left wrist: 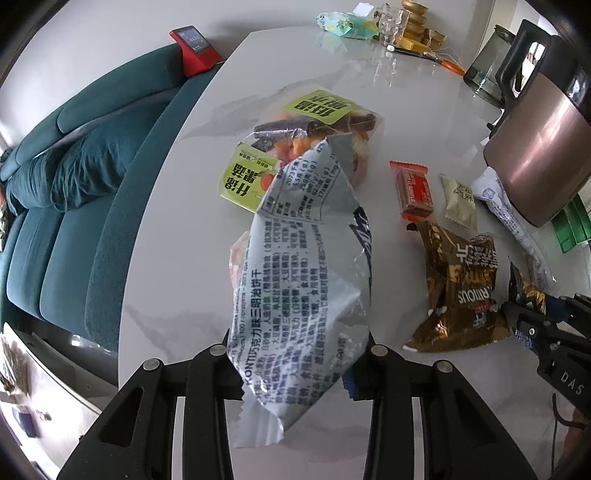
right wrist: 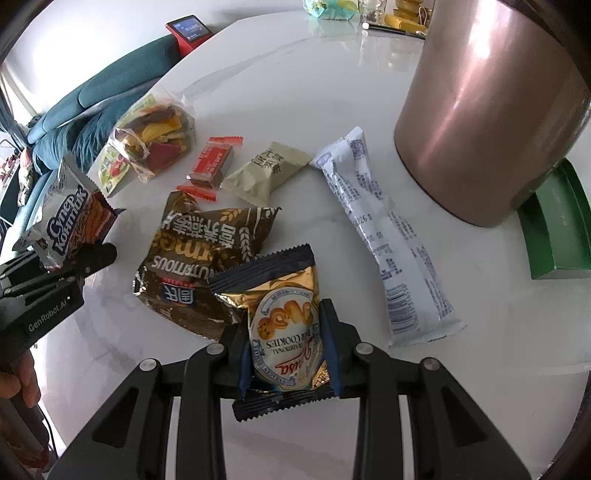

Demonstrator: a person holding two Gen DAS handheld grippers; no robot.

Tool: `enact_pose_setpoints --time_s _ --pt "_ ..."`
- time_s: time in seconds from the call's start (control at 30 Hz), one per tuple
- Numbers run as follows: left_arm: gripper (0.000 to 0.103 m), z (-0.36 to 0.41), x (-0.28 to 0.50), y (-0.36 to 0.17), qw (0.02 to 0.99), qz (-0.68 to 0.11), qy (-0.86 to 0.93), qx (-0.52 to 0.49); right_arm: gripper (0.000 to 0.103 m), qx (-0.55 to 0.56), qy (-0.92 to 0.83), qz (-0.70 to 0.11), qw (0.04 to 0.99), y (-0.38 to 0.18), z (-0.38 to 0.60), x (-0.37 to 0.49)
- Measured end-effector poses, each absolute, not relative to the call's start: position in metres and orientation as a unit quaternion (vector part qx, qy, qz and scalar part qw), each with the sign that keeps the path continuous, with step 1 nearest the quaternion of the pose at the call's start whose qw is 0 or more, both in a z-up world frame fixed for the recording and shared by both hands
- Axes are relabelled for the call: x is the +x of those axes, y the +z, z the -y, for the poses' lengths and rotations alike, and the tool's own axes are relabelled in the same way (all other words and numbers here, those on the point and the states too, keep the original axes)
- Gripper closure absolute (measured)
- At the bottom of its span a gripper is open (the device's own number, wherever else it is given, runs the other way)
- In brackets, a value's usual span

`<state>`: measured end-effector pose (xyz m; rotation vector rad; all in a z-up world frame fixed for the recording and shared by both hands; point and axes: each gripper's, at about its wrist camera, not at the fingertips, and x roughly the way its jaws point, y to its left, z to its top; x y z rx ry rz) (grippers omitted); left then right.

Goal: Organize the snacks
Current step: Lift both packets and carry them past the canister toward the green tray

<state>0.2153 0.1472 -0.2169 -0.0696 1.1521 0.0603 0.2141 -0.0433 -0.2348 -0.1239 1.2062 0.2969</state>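
My left gripper [left wrist: 295,369] is shut on a silver chocolate-biscuit packet [left wrist: 306,280] and holds it above the white table [left wrist: 177,258]; the packet also shows in the right wrist view [right wrist: 70,225]. My right gripper [right wrist: 288,354] is shut on a gold and black cookie packet [right wrist: 284,325], held just above the table. On the table lie a brown crumpled bag [right wrist: 195,266], a red bar [right wrist: 212,166], a beige sachet [right wrist: 266,171], a long white packet [right wrist: 391,251] and a clear bag of dried fruit chips [right wrist: 155,136].
A large copper-coloured pot [right wrist: 487,110] stands at the right, with a green box [right wrist: 557,236] beside it. Gold tins [left wrist: 415,22], a teal packet [left wrist: 347,24] and a dark jug [left wrist: 487,70] sit at the far edge. A teal sofa [left wrist: 74,192] lies left of the table.
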Motion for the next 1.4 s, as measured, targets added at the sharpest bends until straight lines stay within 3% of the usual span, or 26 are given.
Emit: enact_pose_setpoints --time_s 0.7,1.4 --pt "0.071 -0.081 0.181 -0.167 0.861 -0.505 -0.067 0.010 0.103 0.001 0.092 -0.522 0.848 -0.166 0.103 0.158" --pt "0.071 0.155 0.176 -0.149 0.858 -0.494 -0.127 0.061 0.103 0.042 0.053 -0.514 0.855 -0.157 0.327 0.153"
